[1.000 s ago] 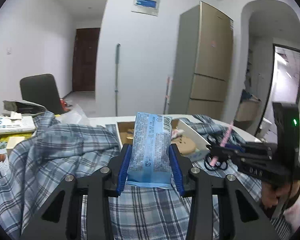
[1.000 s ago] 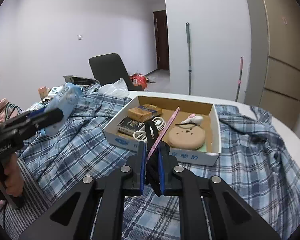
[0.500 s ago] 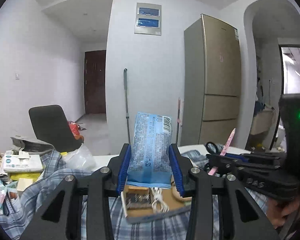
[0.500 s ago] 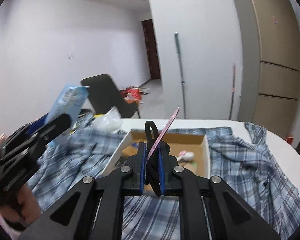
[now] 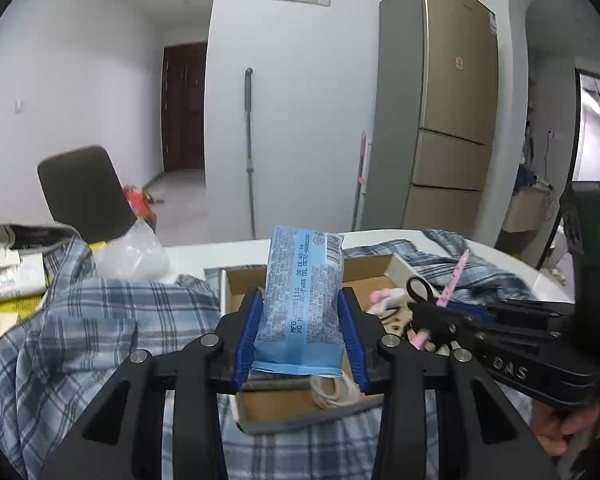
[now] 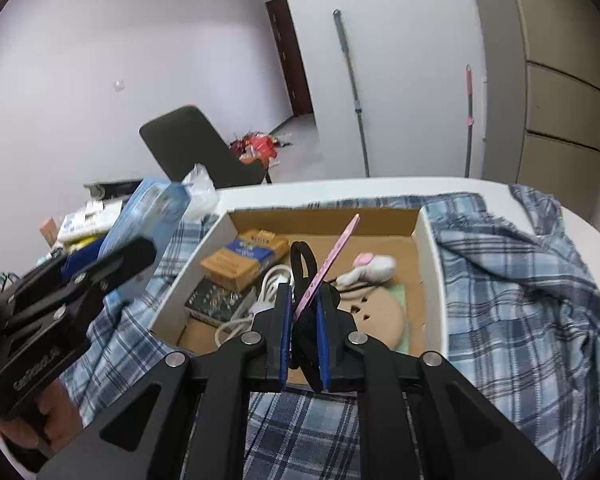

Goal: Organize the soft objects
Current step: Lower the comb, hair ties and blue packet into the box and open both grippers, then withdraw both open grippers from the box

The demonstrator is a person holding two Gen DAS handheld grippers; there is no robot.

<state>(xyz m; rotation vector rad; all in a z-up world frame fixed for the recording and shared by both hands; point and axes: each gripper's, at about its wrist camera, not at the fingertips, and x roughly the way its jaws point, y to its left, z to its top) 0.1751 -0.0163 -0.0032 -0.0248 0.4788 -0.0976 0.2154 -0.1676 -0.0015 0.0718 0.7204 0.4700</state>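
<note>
While the left gripper (image 5: pixel 300 328) stays clamped on an upright blue packet (image 5: pixel 302 300), that packet hides the middle of the box (image 5: pixel 236 284) in the left wrist view; only the box's near rim and far left corner show there. Print on the packet is too small to read beyond a date code. The right gripper (image 6: pixel 303 332) is shut on black scissors (image 6: pixel 306 264) with a pink blade, blade pointing up and away, handles partly buried between the blue pads.

From the right wrist view the box lies open on a plaid shirt (image 6: pixel 520 292) on the white table (image 6: pixel 340 188). Inside it: an orange-and-blue carton (image 6: pixel 244 260) toward the left wall, a dark booklet (image 6: pixel 216 300) below it, a white cable (image 6: pixel 268 280), a tan round pad (image 6: pixel 376 312) and a small pink-and-white plush (image 6: pixel 370 268) near the right wall. The near edge of the box is cut off by the gripper body.

Against half a second earlier, both cameras have tipped downward: the box sits nearer and fuller in view, and both grips are unchanged.
</note>
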